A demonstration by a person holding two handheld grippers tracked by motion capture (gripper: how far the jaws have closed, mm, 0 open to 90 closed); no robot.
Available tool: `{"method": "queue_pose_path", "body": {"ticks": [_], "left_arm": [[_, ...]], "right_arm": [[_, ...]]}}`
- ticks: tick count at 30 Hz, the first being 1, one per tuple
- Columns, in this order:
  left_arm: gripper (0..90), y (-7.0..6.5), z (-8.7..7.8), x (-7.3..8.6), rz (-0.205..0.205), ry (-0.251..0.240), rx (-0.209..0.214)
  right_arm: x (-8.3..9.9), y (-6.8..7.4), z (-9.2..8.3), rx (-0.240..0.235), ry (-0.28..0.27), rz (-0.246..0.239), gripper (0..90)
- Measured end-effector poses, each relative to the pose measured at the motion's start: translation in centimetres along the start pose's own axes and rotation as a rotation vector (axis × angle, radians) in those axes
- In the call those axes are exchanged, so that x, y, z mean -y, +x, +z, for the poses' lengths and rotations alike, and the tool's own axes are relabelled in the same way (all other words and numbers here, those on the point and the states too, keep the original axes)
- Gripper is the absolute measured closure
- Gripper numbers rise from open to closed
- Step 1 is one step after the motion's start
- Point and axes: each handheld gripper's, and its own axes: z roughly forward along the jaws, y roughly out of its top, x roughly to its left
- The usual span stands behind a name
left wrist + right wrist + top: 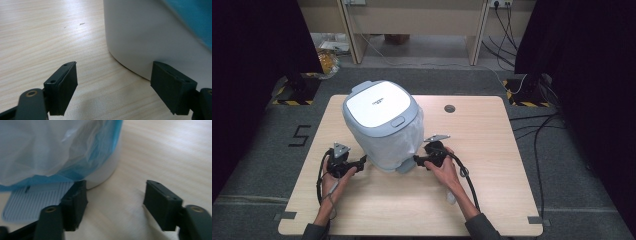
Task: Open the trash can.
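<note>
Left tongs (113, 87), right tongs (115, 202) wide open, empty, flanking bin (382, 125) base.

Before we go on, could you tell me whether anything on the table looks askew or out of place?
Nothing is spilled or damaged. The pedal bin stands upright, lid shut. The one untidy thing is its bag liner, which hangs loosely down the outside, nearly to the foot pedal.

Lidded bin (382, 125) on table (492, 165); bag (50, 150) draped over rim.
</note>
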Motion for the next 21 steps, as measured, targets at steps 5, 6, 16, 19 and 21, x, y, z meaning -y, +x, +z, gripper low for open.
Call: {"method": "queue_pose_path", "body": {"ticks": [5,6,16,19,21], "left_arm": [[20.2,0.1,0.1,0.0,-0.011,-0.002,0.014],[19.0,0.3,0.1,0.0,-0.014,0.0,0.017],[19.4,1.9,1.1,-0.9,-0.058,-0.026,-0.025],[20.8,2.3,1.4,-1.1,-0.06,-0.036,-0.004],[22.7,2.3,1.4,-1.0,-0.067,-0.043,0.0]], "right_arm": [[-0.6,-0.8,-0.9,0.002,-0.038,0.076,27.1],[-1.2,-1.8,-1.2,0.035,-0.059,0.117,27.2],[-3.2,-3.5,0.1,0.117,-0.069,0.108,25.1],[-3.7,-3.1,0.7,0.054,-0.093,0.111,31.5],[-3.6,-2.8,0.6,0.056,-0.101,0.077,36.3]]}}
